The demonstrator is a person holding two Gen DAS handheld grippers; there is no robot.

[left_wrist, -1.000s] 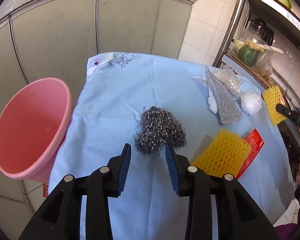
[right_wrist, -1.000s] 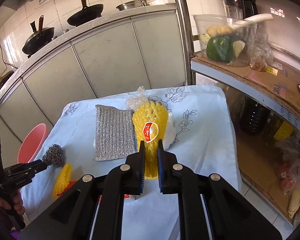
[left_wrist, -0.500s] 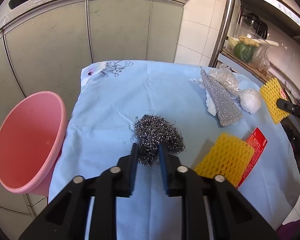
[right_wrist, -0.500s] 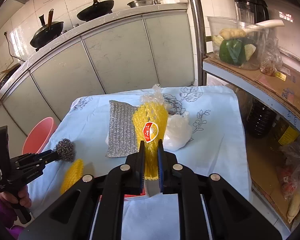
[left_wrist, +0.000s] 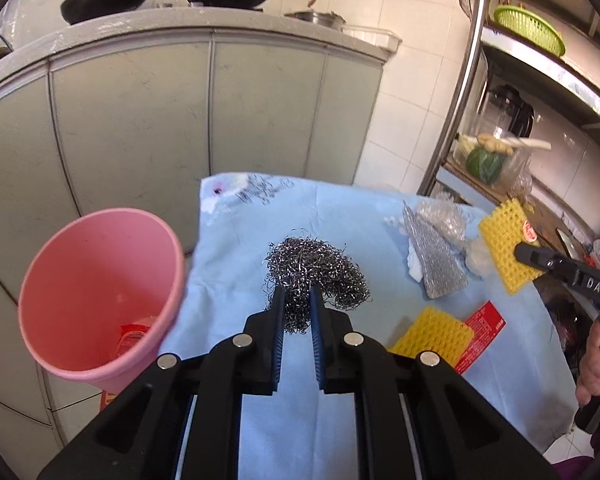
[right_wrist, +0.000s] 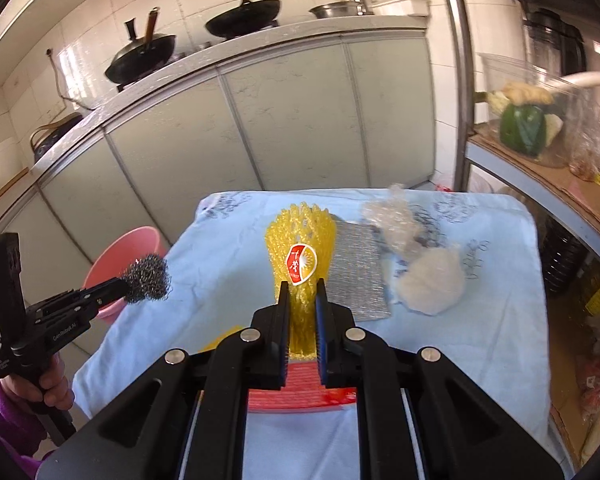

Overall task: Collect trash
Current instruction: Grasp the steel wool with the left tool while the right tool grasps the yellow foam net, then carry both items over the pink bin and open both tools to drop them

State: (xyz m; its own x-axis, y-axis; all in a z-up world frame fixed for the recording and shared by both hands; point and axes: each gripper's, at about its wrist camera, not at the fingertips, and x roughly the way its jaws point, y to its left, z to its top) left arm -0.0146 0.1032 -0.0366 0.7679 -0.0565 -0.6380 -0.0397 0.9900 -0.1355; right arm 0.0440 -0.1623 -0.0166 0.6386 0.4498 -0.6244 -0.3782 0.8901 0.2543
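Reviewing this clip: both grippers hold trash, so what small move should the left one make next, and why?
Probably carry the steel wool left over the pink bin. The left gripper has just closed on it and it looks lifted off the blue cloth; the bin's mouth stands open beside the table.

Between your left tool's black fingers (left_wrist: 278, 320), with their blue pads, sits a dull silver-grey steel wool ball (left_wrist: 316, 276). Left of that tool is a pink bin (left_wrist: 100, 292) with something red inside. Your right tool's blue pads pinch a yellow foam net (right_wrist: 302, 252) bearing a red-and-white sticker. Under both tools lies a pale blue cloth (right_wrist: 500, 320) with a dark floral print. Just right of the net is a glittery silver mesh pad (right_wrist: 358, 276).
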